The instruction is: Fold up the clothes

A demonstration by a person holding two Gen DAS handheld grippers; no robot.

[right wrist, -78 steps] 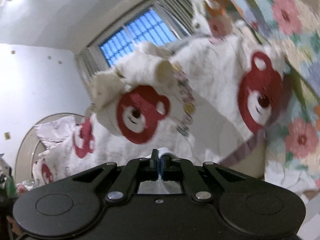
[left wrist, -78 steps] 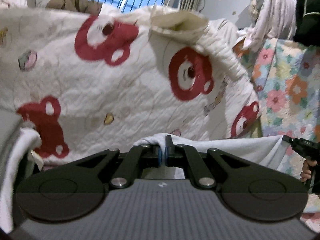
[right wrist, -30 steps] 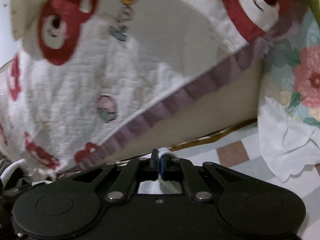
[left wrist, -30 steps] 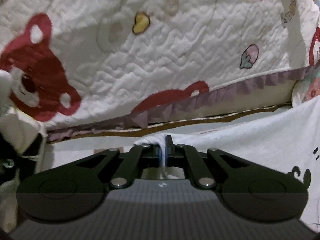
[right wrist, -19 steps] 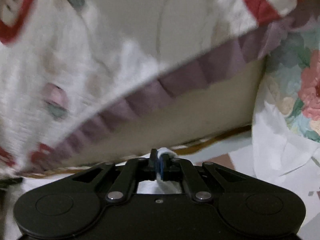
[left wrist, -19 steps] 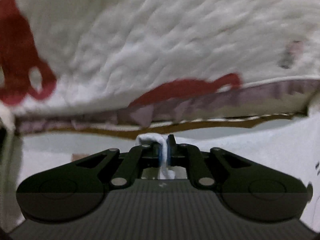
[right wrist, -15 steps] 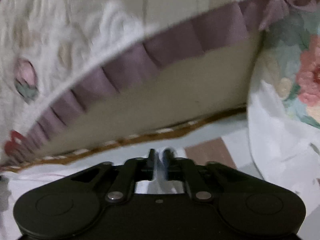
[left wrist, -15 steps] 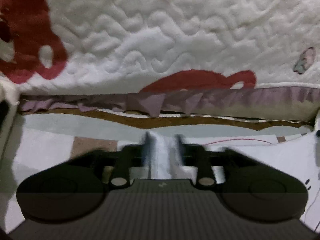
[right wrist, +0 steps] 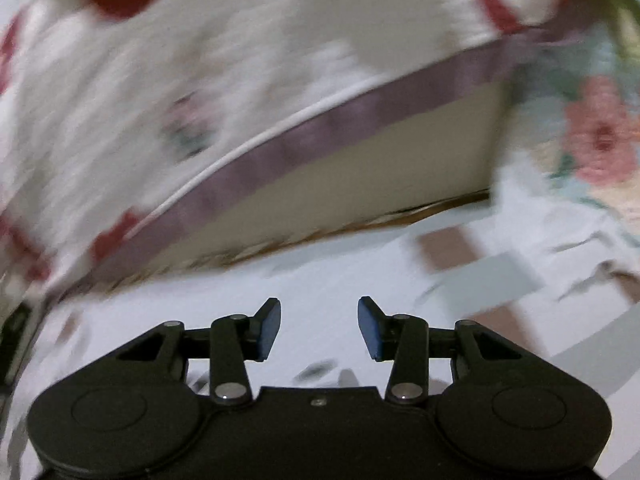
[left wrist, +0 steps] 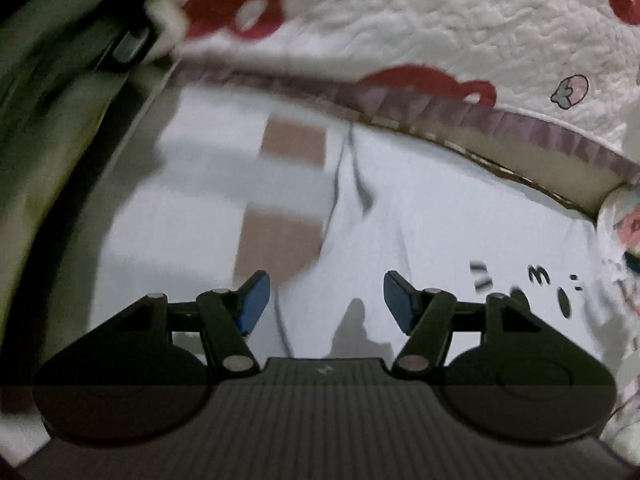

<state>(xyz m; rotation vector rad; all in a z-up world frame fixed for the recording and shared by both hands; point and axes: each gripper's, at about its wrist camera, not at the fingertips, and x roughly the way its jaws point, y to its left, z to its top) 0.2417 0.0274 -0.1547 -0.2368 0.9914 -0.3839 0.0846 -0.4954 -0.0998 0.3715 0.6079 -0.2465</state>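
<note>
A white garment (left wrist: 432, 236) with small black printed marks lies spread flat on the checked bed sheet, reaching to the quilt's edge. My left gripper (left wrist: 326, 304) hovers just above its near part, jaws opening, nothing between the blue pads (left wrist: 252, 304). In the right wrist view the same white garment (right wrist: 320, 280) lies under my right gripper (right wrist: 319, 328), whose jaws are also opening with no cloth between its pads (right wrist: 370, 328). Both views are blurred by motion.
A white quilt with red bear prints (left wrist: 460, 24) and a purple frilled hem (right wrist: 304, 140) rises behind the garment. A floral cover (right wrist: 596, 136) lies at the right. The pink-and-grey checked sheet (left wrist: 288, 148) shows at the left, and a dark object (left wrist: 64, 60) fills the far left.
Both grippers were shut on white cloth and have let it go, their jaws spreading apart. Both have dropped toward the bed, and the garment now lies flat on the sheet.
</note>
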